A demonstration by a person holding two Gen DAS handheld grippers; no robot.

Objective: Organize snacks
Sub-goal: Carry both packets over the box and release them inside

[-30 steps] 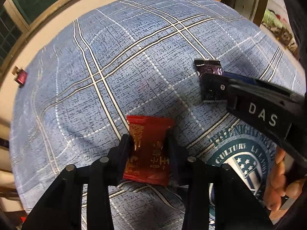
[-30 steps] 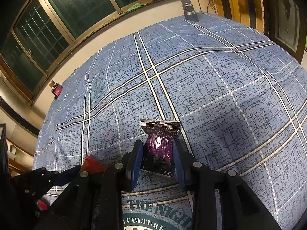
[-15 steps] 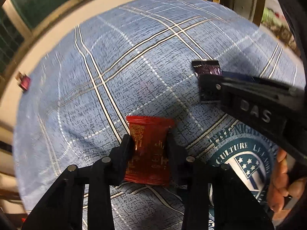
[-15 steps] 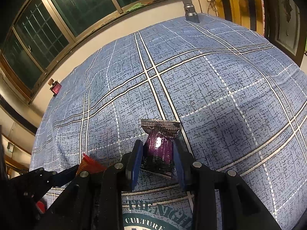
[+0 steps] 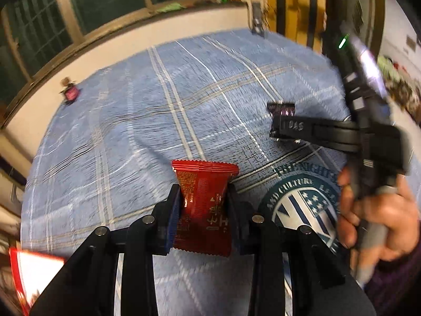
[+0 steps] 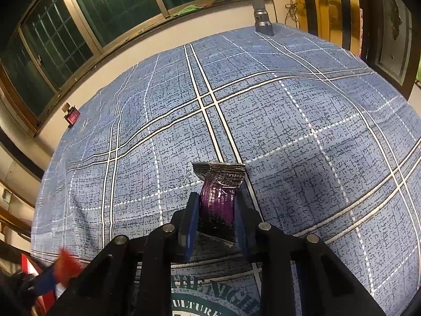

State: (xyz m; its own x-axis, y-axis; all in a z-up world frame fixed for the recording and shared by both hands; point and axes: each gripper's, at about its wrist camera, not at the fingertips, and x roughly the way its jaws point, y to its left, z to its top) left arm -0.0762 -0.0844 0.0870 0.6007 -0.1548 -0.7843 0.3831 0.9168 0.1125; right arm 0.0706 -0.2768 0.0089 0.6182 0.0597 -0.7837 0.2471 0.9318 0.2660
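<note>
Dim indoor light; left view motion-blurred, edges warped.

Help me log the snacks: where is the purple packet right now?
The purple packet is clamped in the right gripper, above the blue plaid cloth; in the left wrist view it sits right of the red packet.

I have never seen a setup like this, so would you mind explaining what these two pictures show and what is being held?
There is no robot here: a person holds a two-fingered tool in each hand, and a fisheye camera on each looks forward along its fingers. In the left camera's picture, the left hand-held gripper is shut on a red snack packet. In the right camera's picture, the right hand-held gripper is shut on a purple snack packet. Beneath both lies a blue checked cloth. The person's right hand shows in the left picture.
</note>
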